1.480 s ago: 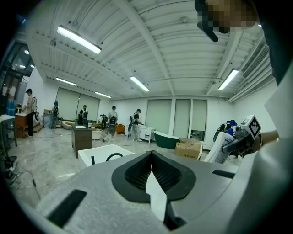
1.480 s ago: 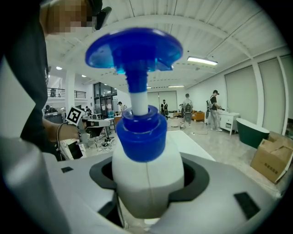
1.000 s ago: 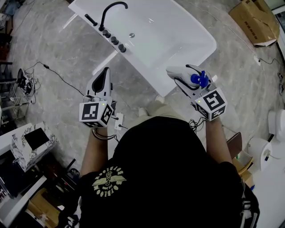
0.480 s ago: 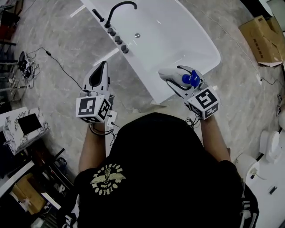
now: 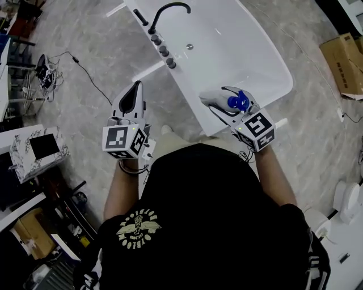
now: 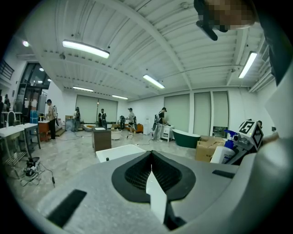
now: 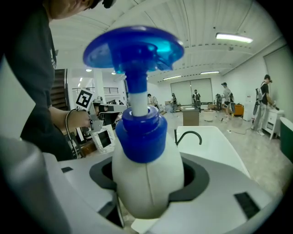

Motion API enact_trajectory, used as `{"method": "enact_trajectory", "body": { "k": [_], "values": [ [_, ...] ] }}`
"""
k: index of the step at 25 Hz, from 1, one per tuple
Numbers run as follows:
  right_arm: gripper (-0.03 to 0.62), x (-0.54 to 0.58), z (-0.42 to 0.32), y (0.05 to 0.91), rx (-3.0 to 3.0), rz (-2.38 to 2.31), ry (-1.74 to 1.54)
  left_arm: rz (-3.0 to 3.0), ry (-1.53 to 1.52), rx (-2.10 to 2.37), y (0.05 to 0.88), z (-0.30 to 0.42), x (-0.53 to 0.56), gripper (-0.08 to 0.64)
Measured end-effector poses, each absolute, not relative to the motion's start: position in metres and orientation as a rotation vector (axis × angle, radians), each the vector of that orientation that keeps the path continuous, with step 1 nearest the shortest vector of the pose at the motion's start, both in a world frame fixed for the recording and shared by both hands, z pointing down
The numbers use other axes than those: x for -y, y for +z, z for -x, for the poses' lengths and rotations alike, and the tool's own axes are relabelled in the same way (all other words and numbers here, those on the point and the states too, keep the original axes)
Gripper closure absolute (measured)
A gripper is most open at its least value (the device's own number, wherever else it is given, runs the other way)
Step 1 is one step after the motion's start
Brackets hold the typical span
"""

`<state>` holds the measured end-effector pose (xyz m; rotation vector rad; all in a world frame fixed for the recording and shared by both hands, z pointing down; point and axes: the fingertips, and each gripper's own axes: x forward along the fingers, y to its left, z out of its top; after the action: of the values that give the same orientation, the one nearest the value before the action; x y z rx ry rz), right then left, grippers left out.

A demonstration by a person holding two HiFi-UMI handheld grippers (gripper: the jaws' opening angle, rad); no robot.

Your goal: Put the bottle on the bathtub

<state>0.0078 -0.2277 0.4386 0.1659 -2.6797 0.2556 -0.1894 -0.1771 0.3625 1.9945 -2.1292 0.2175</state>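
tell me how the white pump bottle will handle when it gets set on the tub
The bottle looks like smooth, rounded plastic, so it may slip in the right gripper if squeezed lightly. Its tall blue pump head probably makes it top-heavy and apt to tip on the glossy bathtub rim.

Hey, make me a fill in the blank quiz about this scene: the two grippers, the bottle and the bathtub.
1. The right gripper is shut on a white bottle with a ___ pump top.
2. The left gripper has its jaws ___, with nothing between them.
3. The curved faucet on the white bathtub is ___ in colour.

Missing words: blue; shut; black.
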Motion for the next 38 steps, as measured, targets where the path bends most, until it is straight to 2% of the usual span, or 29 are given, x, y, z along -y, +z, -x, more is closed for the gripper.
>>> {"method": "enact_trajectory", "body": {
  "k": [29, 38],
  "values": [
    [0.321, 0.206, -0.004, 0.547, 2.441, -0.948, 0.558, -2.545, 0.47, 1.44, 0.393, 0.208, 0.229, 0.551],
    [0.321, 0.168, -0.003, 0.595, 2.279, -1.042, 0.605, -2.557, 0.431, 1.304, 0.424, 0.216, 0.216, 0.551]
  ]
}}
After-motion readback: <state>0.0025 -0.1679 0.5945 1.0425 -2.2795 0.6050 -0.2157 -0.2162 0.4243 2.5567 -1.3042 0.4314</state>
